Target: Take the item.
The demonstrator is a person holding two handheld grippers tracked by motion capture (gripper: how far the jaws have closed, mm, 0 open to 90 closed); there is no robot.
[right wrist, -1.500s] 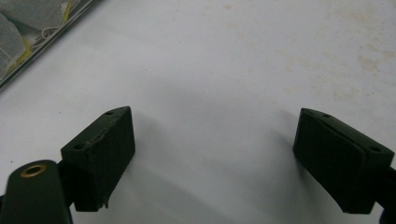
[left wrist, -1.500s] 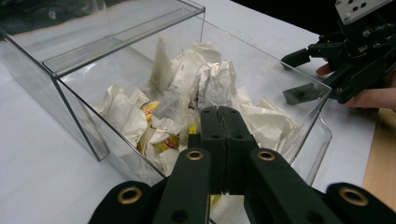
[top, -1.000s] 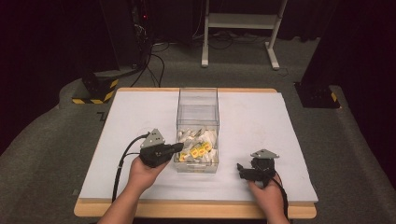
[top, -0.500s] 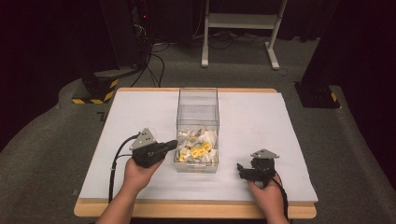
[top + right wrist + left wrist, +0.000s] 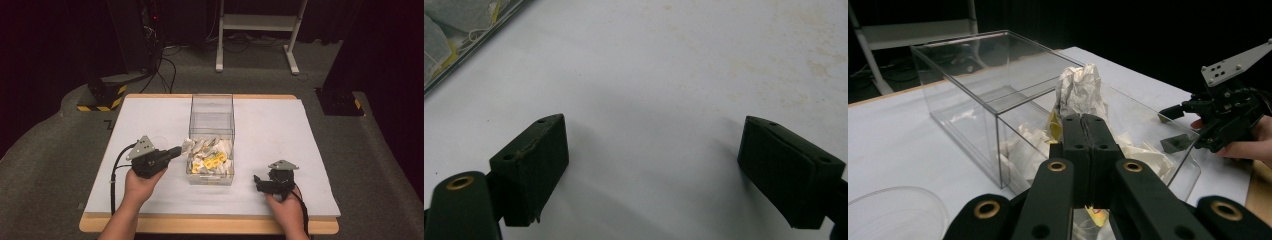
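Observation:
A clear plastic box (image 5: 212, 106) stands mid-table, its near half holding a heap of white tea bags with yellow tags (image 5: 210, 156). My left gripper (image 5: 179, 149) is level with the box's left wall, shut on one crumpled white tea bag (image 5: 188, 145). In the left gripper view that tea bag (image 5: 1080, 87) sticks up from the closed jaws of the left gripper (image 5: 1087, 120), in front of the box (image 5: 968, 100). My right gripper (image 5: 257, 181) rests on the table right of the box, open with nothing in it. Bare white table shows between the spread jaws of the right gripper (image 5: 654, 150).
A clear round plastic cup rim (image 5: 893, 215) lies on the table just left of my left gripper. The white tabletop (image 5: 280, 130) has free room on both sides of the box. The box's far half holds nothing. Dark floor, cables and a metal stand lie beyond the table.
My left gripper has drawn back to the left from over the box's near end, carrying the tea bag with it. The right gripper has stayed put.

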